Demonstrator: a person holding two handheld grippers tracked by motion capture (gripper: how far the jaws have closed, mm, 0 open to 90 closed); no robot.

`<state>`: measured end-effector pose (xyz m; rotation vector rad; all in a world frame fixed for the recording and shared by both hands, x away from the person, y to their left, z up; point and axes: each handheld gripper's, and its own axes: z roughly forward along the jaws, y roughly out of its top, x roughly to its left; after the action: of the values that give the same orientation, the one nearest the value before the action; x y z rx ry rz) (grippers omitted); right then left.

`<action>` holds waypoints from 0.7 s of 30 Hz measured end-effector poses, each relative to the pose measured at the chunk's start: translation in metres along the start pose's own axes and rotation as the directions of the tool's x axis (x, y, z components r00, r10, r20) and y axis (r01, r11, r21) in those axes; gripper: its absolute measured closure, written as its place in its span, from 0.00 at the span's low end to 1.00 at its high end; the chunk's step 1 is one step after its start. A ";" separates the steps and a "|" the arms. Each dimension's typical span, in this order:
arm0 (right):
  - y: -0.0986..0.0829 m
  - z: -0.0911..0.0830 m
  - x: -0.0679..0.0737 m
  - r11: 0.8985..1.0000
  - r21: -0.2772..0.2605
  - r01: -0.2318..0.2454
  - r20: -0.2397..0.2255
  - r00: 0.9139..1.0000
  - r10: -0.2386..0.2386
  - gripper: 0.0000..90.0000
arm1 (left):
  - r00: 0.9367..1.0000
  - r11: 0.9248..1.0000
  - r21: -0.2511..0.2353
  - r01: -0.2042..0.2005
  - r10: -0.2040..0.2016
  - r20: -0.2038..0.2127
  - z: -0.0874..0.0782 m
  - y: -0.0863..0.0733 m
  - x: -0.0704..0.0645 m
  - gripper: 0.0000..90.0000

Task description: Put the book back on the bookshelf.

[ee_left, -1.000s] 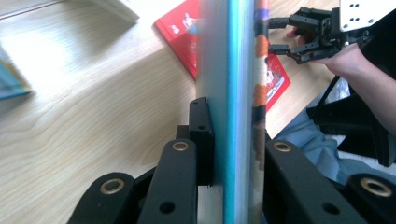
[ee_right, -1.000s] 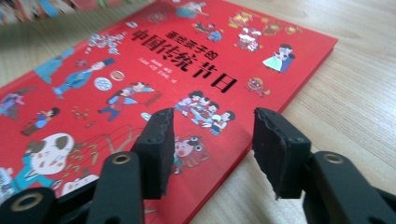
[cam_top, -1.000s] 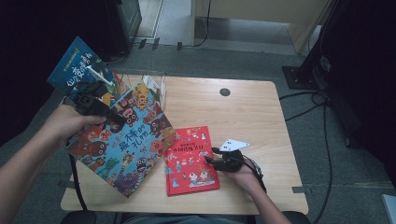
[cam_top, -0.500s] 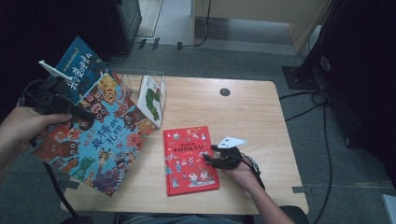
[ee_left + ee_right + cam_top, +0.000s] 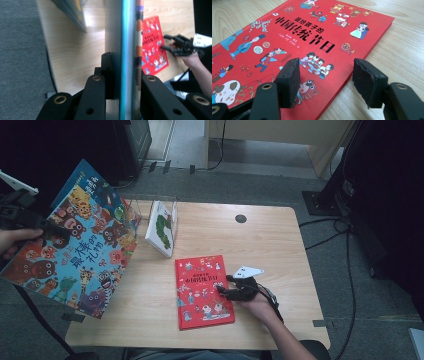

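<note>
Your right gripper (image 5: 223, 286) sits at the table's (image 5: 280, 240) 5 o'clock, jaws spread, one over the red book (image 5: 202, 290), one just off its right edge. Red book lies flat, front-centre. Your left gripper (image 5: 47, 227) at 9 o'clock, jaws pinching the big colourful book (image 5: 75, 255), held tilted off the table's left edge. Clear stand (image 5: 160, 227) with a white book at 11 o'clock
</note>
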<state>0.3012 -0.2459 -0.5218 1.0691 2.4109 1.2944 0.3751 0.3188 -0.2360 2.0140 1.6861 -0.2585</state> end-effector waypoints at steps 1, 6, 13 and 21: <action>0.000 0.000 0.000 1.000 0.000 0.000 0.000 1.000 0.000 0.43 | 1.000 1.000 -0.004 0.004 -0.004 -0.006 -0.004 0.002 0.001 0.91; 0.000 0.000 0.000 1.000 0.000 0.002 0.000 1.000 -0.002 0.43 | 0.999 0.999 -0.037 0.032 -0.033 -0.037 -0.020 0.012 0.006 0.90; 0.000 0.000 0.000 1.000 -0.001 0.002 0.001 1.000 -0.002 0.43 | 0.997 0.997 -0.050 0.051 -0.054 -0.060 -0.022 0.038 0.003 0.90; 0.000 0.000 0.000 1.000 0.000 -0.001 0.002 1.000 0.001 0.43 | 0.992 0.994 -0.062 0.091 -0.096 -0.087 -0.018 0.066 0.000 0.91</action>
<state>0.3011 -0.2457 -0.5218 1.0705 2.4094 1.2935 0.4355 0.3202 -0.2046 1.9334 1.8247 -0.1517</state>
